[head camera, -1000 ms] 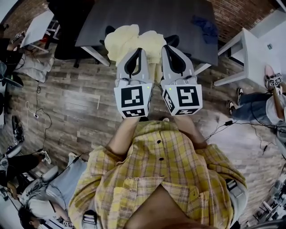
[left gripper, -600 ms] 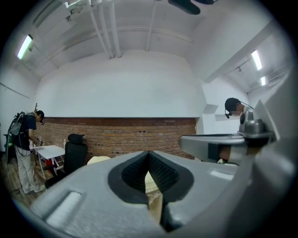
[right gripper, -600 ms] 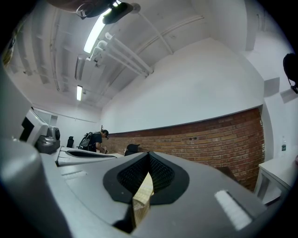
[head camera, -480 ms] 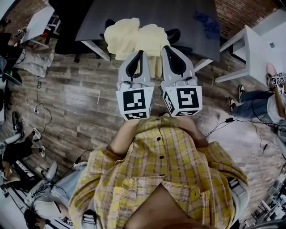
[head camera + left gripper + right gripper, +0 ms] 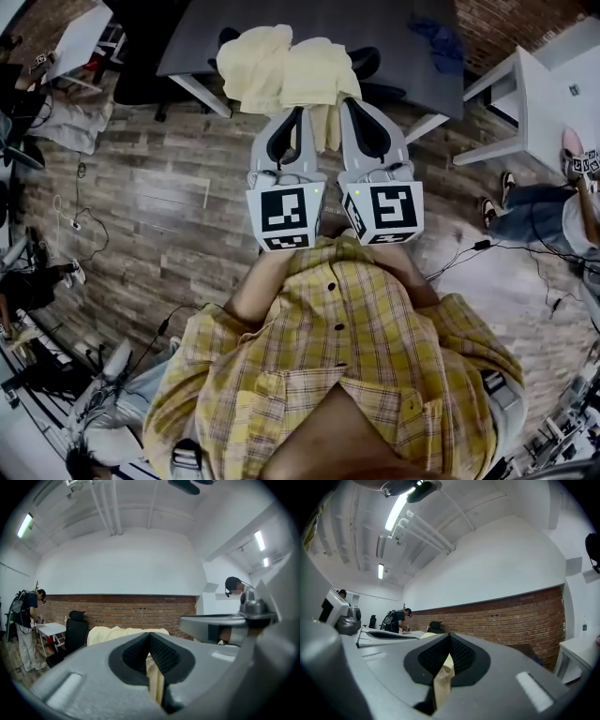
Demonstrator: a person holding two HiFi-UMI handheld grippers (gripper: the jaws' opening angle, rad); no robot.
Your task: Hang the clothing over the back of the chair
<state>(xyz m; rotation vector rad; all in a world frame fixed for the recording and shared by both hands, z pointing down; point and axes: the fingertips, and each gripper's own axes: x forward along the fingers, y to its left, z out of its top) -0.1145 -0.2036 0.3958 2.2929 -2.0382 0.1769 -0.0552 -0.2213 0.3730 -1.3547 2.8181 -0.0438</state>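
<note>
A pale yellow piece of clothing [image 5: 291, 73] lies bunched over a black chair [image 5: 367, 64] at the edge of the dark table. My left gripper [image 5: 298, 111] and right gripper [image 5: 346, 100] are held side by side just before it, with a strip of the cloth hanging between them. In the left gripper view the left gripper [image 5: 150, 637] is shut with yellow fabric [image 5: 156, 686] pinched between its pads. The right gripper [image 5: 450, 638] is likewise shut on a fold of the clothing [image 5: 442, 679]. The chair's back is mostly hidden under the cloth.
The dark table [image 5: 309, 28] carries a blue cloth [image 5: 436, 42]. A white table [image 5: 525, 98] stands to the right and another black chair [image 5: 141, 84] to the left. Cables [image 5: 80, 234] trail on the wood floor. People sit around the edges, and one person [image 5: 26, 620] stands at a far desk.
The table, the chair and the clothing have drifted up the head view, a little farther from me. Both grippers stay side by side, still shut on the cloth.
</note>
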